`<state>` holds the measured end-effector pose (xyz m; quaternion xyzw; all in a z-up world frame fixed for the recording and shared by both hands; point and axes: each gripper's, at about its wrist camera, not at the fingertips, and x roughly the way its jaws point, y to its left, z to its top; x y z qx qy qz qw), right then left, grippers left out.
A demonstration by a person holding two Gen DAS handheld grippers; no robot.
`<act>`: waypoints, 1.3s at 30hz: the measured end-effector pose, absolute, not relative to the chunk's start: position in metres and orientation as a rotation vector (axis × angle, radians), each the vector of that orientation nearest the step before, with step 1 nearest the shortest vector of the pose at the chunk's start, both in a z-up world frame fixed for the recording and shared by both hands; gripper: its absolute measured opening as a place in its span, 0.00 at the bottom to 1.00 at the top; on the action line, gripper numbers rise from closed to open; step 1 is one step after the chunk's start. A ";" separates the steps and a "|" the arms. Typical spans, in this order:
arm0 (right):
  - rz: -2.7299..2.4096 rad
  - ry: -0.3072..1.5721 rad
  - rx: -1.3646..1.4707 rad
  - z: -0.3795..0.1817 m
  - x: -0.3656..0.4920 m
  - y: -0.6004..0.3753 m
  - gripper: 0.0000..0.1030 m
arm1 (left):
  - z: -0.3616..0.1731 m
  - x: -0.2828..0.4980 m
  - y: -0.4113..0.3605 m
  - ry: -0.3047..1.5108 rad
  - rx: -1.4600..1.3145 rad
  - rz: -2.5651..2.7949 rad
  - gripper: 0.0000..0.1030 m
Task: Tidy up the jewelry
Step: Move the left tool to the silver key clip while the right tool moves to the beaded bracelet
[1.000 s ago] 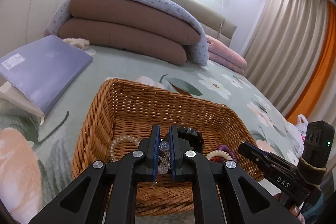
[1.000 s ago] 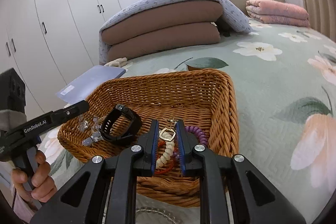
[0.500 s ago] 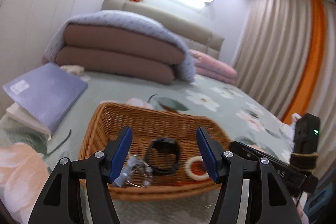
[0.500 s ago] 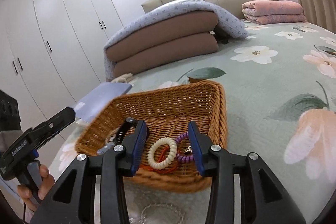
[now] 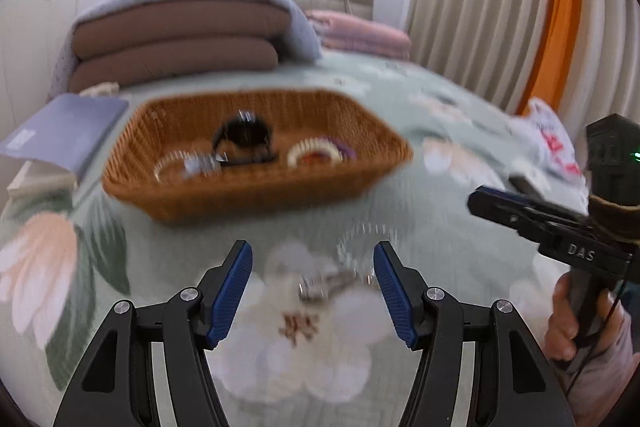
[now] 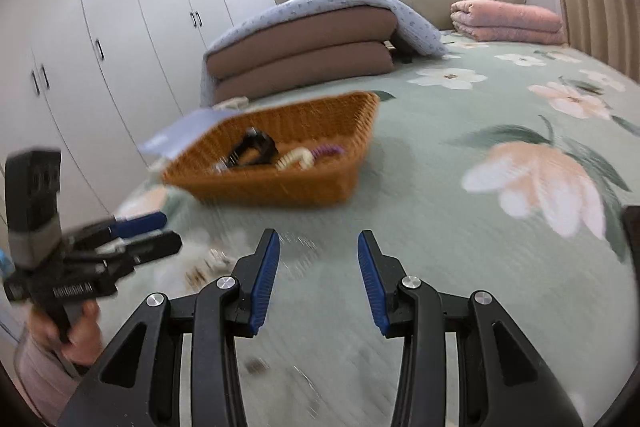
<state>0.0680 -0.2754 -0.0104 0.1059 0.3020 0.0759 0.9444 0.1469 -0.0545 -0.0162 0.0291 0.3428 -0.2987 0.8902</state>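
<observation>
The bed fills everything under me, its green flowered cover stretched flat. On it sits the wicker basket, well ahead of both my tools, and in it lie a black watch, a cream bead bracelet, a purple coil beside that, and a clear bead bracelet with a small silver piece against it.

My left gripper has its jaws wide and empty. My right gripper stands at a middling gap, also holding nothing.

Two pieces are not yet in the basket, as far as the blur lets me judge. A clear bead bracelet lies on the cover just ahead of my left jaws, and a small silver trinket lies between them, nearer me.

I take the next step to be picking up one of these. To do it well I should lower the left jaws squarely over the trinket, press lightly into the soft cover so both pads get under its edges, and close slowly; it looks small and slippery. The bracelet would suit my right side: pinch one arc of the ring, not the whole loop.
</observation>
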 end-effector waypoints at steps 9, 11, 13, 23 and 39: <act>0.197 0.658 0.164 -0.025 0.076 -0.261 0.43 | -0.049 0.151 -0.064 0.794 0.149 -0.634 0.63; 0.197 0.671 0.126 -0.028 0.078 -0.253 0.43 | -0.051 0.153 -0.066 0.800 0.155 -0.643 0.63; 0.202 0.674 0.104 -0.028 0.078 -0.249 0.43 | -0.053 0.156 -0.072 0.799 0.184 -0.637 0.63; 0.286 0.704 0.139 -0.029 0.084 -0.240 0.43 | -0.065 0.165 -0.097 0.810 0.323 -0.602 0.53; 0.321 0.849 0.086 -0.047 0.117 -0.218 0.42 | -0.062 0.178 -0.080 0.837 0.224 -0.587 0.23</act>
